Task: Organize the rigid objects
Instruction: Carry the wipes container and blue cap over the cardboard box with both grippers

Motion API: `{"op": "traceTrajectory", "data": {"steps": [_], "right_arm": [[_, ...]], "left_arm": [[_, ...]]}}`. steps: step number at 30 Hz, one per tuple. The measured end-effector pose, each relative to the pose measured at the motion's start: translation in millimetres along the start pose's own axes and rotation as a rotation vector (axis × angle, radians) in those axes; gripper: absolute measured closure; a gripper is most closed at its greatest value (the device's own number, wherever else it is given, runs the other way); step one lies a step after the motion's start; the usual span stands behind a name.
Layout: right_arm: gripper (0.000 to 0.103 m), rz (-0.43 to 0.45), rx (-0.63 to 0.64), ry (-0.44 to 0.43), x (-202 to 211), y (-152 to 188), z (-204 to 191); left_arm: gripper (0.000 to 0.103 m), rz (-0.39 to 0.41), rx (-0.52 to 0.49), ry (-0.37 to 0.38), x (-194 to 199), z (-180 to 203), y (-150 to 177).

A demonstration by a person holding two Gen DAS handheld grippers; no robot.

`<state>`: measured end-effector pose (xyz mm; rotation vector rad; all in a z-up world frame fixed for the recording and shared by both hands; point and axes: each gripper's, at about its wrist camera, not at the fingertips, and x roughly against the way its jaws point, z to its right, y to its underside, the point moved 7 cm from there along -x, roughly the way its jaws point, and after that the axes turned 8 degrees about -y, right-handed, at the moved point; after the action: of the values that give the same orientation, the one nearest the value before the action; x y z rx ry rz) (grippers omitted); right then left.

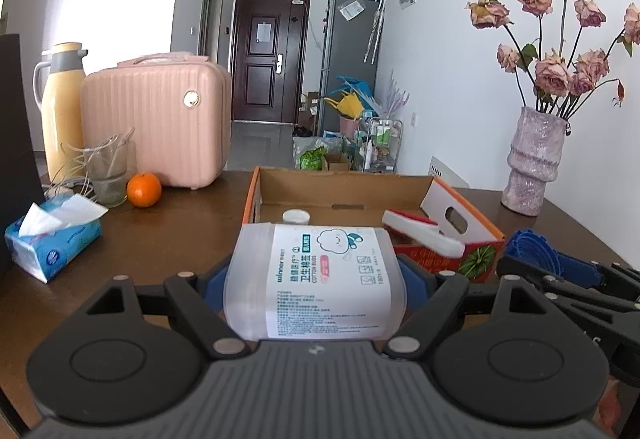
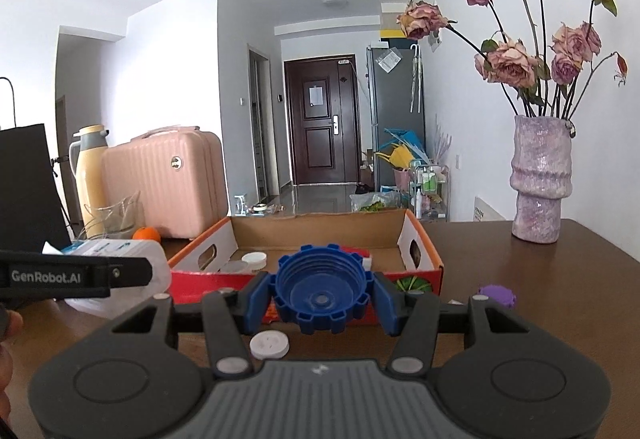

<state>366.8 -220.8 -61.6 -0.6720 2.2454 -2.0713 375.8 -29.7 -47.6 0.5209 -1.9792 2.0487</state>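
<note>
Left gripper (image 1: 316,275) clamped on cotton-bud jar (image 1: 320,279), lying sideways, long axis pointing ahead toward cardboard box (image 1: 344,195). Right gripper (image 2: 322,297) clamped on blue cap (image 2: 322,289), hollow side facing camera, above bench (image 2: 540,299). Beyond, white lid (image 2: 255,259) inside box, vase (image 2: 540,179) far right.
</note>
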Motion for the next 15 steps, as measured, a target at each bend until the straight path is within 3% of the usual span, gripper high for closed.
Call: {"op": "traceTrajectory", "data": {"steps": [15], "right_arm": [[0.050, 0.005, 0.014, 0.016, -43.4, -23.6, 14.1]], "left_arm": [[0.020, -0.004, 0.021, -0.004, -38.8, 11.9, -25.1]]}}
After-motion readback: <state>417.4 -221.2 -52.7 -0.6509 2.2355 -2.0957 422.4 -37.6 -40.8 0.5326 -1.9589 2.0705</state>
